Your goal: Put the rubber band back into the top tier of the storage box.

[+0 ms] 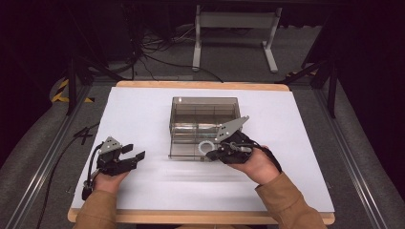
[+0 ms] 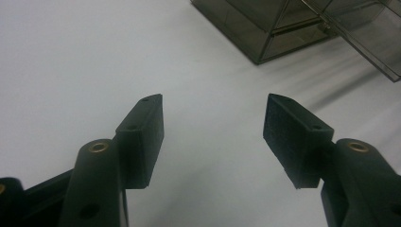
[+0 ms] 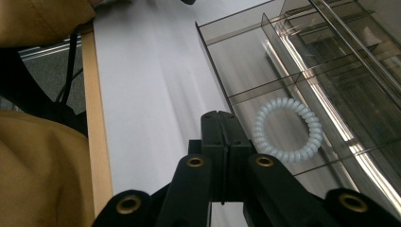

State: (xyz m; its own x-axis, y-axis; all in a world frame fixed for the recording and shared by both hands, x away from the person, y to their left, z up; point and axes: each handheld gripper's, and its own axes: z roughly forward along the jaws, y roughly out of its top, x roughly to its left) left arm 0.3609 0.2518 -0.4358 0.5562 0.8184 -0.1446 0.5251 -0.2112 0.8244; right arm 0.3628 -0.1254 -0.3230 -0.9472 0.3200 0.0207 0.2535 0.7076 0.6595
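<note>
Beside your clenched right tool (image 3: 222, 142), a white spiral hair tie (image 3: 287, 130) lies inside the smoky clear plastic organiser box (image 1: 179, 107).
Your left tool (image 2: 213, 137) gapes, released, over the smooth white desk (image 1: 138, 119).

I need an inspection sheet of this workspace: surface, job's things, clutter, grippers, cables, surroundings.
Surface: white sheet on a wooden-edged table.
Job's things: smoky clear organiser box with compartments; white spiral hair tie lies in a near compartment.
Clutter: nothing seen.
Grippers: left hand-held gripper open, over bare sheet; right hand-held gripper shut, nothing between its jaws, beside the tie.
Cables: black cable trails off the table's left.
Surroundings: grey floor, white table frame behind.
</note>
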